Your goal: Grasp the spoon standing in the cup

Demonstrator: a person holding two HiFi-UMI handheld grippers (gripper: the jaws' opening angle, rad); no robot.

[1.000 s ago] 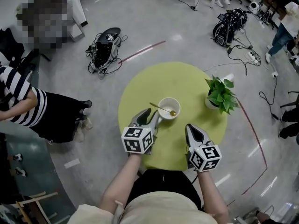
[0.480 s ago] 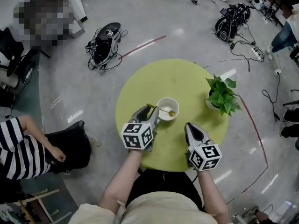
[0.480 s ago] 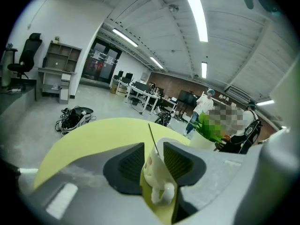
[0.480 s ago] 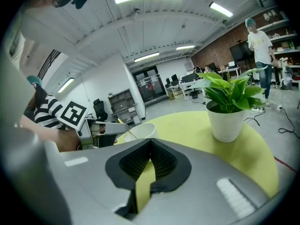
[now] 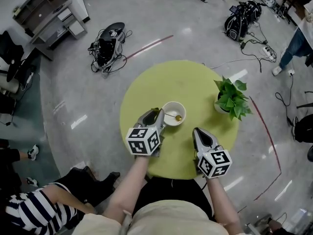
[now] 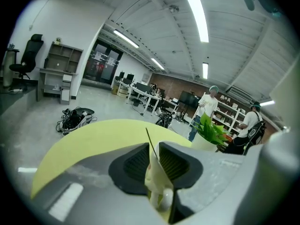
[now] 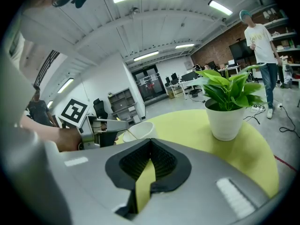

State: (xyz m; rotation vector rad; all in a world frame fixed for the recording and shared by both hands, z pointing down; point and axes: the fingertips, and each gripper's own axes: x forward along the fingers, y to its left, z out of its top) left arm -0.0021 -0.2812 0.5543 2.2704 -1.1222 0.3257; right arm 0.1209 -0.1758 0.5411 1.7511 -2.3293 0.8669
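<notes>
1. Head view. A round yellow-green surface (image 5: 171,82) carries a white cup (image 5: 175,104) near its middle and a potted plant (image 5: 231,99) at its right edge. The spoon (image 5: 172,115) leans in the cup, with its bowl down inside and its handle slanting out over the left rim. The left gripper (image 5: 157,114) lies just left of the cup, with its jaws at the handle. The right gripper (image 5: 197,131) is over the near right part of the surface, apart from the cup, and points toward the far side. A dark bag with cables (image 5: 108,45) lies on the grey floor at far left.

2. Left gripper view. The jaws of the left gripper (image 6: 153,146) have just been closing. A narrow gap remains between them, and the thin handle of the spoon (image 6: 149,137) stands in it between the ribbed pads, not visibly pinched. The pale wall of the cup (image 6: 157,181) shows through the gap lower down. The surface (image 6: 93,139) spreads beyond, and the plant (image 6: 211,130) stands at far right.

3. Right gripper view. The jaws of the right gripper (image 7: 151,142) are pressed together at their tips, with nothing between them. A sliver of the surface (image 7: 187,121) shows through the slot behind the tips. The cup (image 7: 140,130) stands at far left, with the left gripper (image 7: 123,129) just beside it. The plant (image 7: 229,90) stands at far right in its white pot (image 7: 226,121).
</notes>
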